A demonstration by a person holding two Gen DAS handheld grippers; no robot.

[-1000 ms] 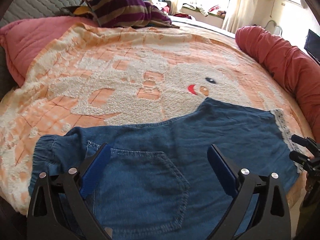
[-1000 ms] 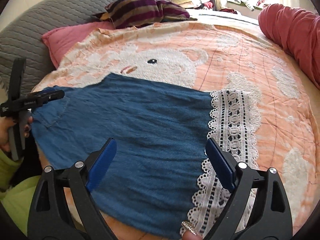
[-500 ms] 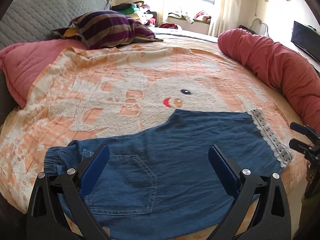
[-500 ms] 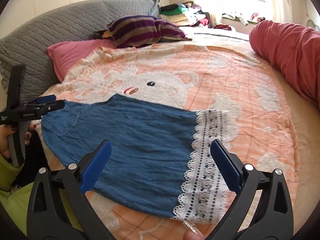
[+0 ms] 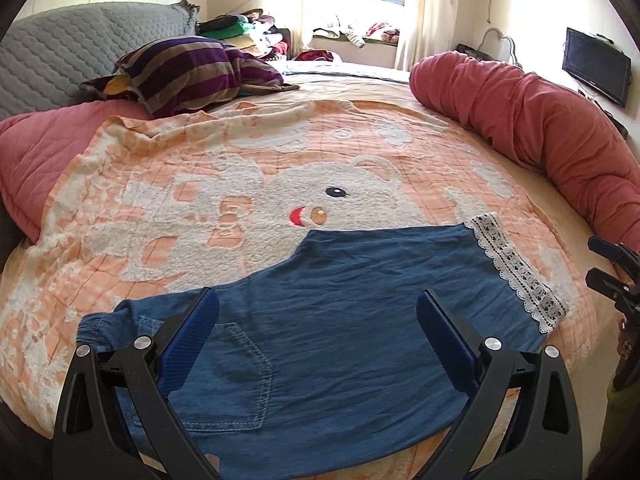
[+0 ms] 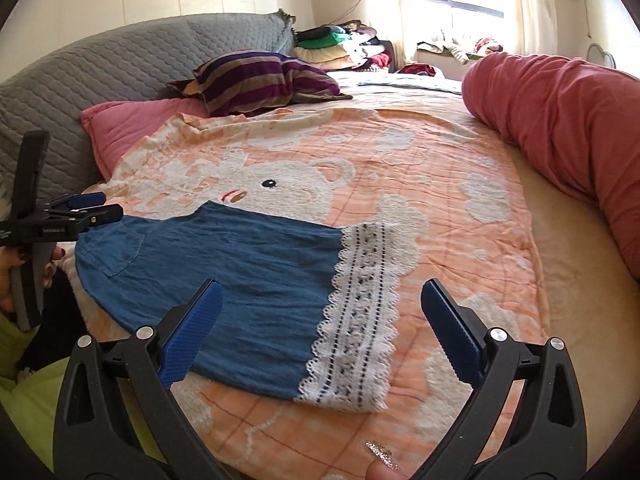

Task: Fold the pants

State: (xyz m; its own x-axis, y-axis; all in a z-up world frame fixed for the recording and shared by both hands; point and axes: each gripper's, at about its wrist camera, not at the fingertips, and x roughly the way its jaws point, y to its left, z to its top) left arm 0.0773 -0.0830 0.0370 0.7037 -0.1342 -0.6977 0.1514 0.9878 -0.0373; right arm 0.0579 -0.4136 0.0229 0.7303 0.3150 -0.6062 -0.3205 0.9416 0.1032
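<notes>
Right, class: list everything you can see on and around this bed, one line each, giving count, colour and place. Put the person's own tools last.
pants: one, blue denim, white lace hem, flat on the near part of the blanket
blanket: one, orange with white bear, spread over the bed
striped pillow: one, purple and tan, far left by the headboard
pink pillow: one, under the blanket's far left edge
bolster: one, red, along the bed's right edge
headboard: one, grey quilted, far left
clothes pile: one, mixed colours, beyond the striped pillow
screen: one, black, right wall
left gripper: one, black with blue pads, open, above the pocket end
right gripper: one, black with blue pads, open, above the lace end
</notes>
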